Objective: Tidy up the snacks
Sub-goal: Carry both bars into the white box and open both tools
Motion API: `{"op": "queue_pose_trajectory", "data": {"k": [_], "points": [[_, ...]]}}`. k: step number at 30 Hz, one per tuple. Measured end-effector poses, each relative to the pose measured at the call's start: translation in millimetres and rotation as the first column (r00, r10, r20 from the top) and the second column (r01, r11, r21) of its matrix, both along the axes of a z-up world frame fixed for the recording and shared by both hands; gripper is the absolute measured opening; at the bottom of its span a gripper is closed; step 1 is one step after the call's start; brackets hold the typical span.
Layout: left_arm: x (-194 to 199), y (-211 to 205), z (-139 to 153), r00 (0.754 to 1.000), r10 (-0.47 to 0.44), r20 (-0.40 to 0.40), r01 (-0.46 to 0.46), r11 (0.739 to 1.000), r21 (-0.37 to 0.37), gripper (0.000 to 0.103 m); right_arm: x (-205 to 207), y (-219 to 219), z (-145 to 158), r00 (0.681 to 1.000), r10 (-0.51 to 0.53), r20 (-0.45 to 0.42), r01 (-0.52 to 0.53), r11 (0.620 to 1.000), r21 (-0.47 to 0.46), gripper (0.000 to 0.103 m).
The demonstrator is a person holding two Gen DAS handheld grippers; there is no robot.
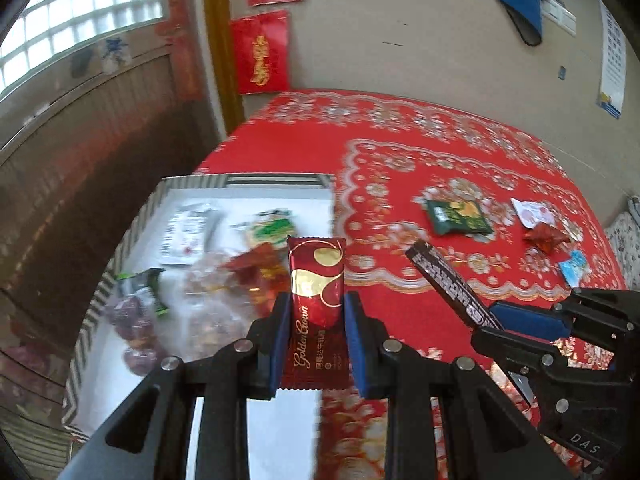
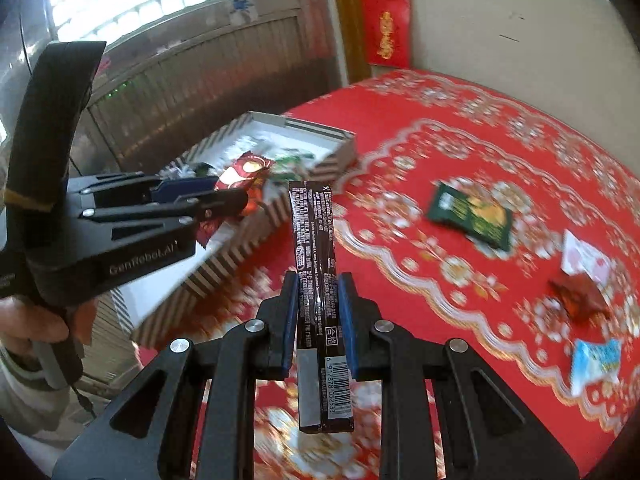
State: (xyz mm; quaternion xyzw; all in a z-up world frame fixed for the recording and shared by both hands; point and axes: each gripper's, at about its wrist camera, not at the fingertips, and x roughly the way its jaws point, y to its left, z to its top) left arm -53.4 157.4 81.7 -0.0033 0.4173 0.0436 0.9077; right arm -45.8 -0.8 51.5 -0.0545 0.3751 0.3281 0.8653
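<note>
Snacks: red bar (image 1: 316, 312) clamped upright in L gripper (image 1: 316, 320), over striped box (image 1: 132, 224) edge; dark bar (image 2: 320, 304) clamped in R gripper (image 2: 318, 312) above red tablecloth (image 2: 500, 128). Green packet (image 2: 470, 216), others loose on cloth.

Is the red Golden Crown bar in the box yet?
Not yet. The left hand-held gripper holds the Golden Crown bar upright, clamped, above the striped box edge.

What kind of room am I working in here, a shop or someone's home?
Most likely a home. A table under a red floral tablecloth, red festive decorations on the wall, and a glass-block window. Loose snacks lie beside a striped box, with no shelving or counter in view.
</note>
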Motion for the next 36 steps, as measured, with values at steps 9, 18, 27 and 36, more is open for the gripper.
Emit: {"op": "queue_pose_trajectory", "data": {"k": [9, 18, 27, 36], "points": [[-13, 53, -1, 0.995, 0.095, 0.003, -0.095, 0.995, -0.006, 0.029, 9, 58, 10, 0.997, 0.076, -0.003, -0.076, 0.997, 0.005, 0.019], [-25, 99, -11, 0.982, 0.191, -0.012, -0.191, 0.981, -0.018, 0.029, 23, 107, 15, 0.992, 0.130, -0.007, -0.130, 0.992, -0.011, 0.019], [-29, 116, -20, 0.975, 0.222, -0.018, -0.222, 0.975, -0.023, 0.029, 40, 142, 12, 0.989, 0.142, -0.033, -0.143, 0.990, -0.007, 0.019], [-30, 128, -23, 0.970, 0.241, -0.015, -0.242, 0.970, -0.018, 0.029, 51, 163, 2, 0.989, 0.136, -0.065, -0.137, 0.990, -0.011, 0.019]]}}
